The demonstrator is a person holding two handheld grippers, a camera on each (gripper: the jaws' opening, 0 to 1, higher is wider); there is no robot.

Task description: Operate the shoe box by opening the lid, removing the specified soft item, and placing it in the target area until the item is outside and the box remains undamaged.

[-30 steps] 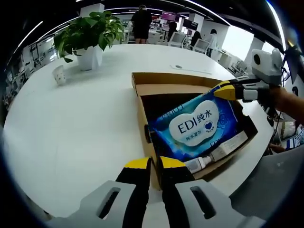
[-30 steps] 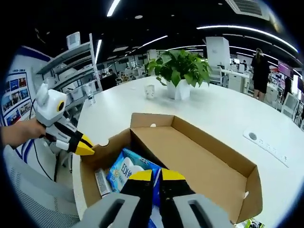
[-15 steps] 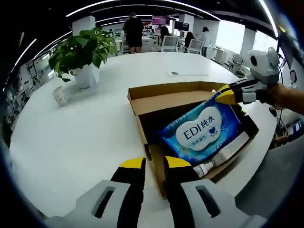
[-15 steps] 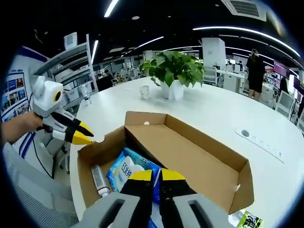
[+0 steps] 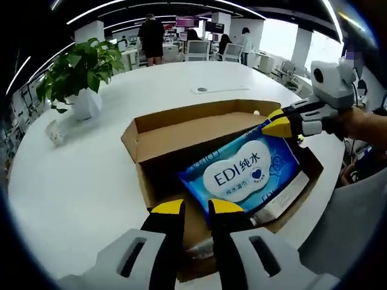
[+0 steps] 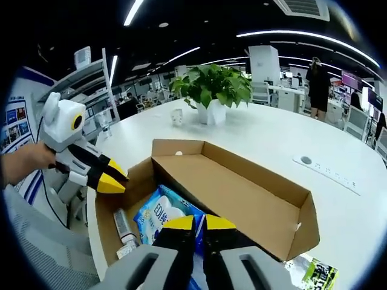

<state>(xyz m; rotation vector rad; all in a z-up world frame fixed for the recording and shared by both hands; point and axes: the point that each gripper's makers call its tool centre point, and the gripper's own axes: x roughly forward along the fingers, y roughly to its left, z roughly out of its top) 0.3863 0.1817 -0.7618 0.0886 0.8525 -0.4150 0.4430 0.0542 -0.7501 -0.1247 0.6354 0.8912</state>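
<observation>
The setting is an open-plan office with a dark ceiling carrying long linear light strips (image 6: 302, 35) and a square air vent (image 6: 299, 7). A large white round desk (image 5: 78, 181) occupies the foreground. A potted plant (image 6: 211, 90) in a white pot and a small white cup (image 6: 176, 117) stand on it. A flush power socket strip (image 6: 329, 172) is set into the desk surface. Metal shelving (image 6: 94, 90) stands at one side. Bright windows (image 5: 281, 39), office chairs (image 5: 213, 51) and standing people (image 5: 149, 36) occupy the far area.
</observation>
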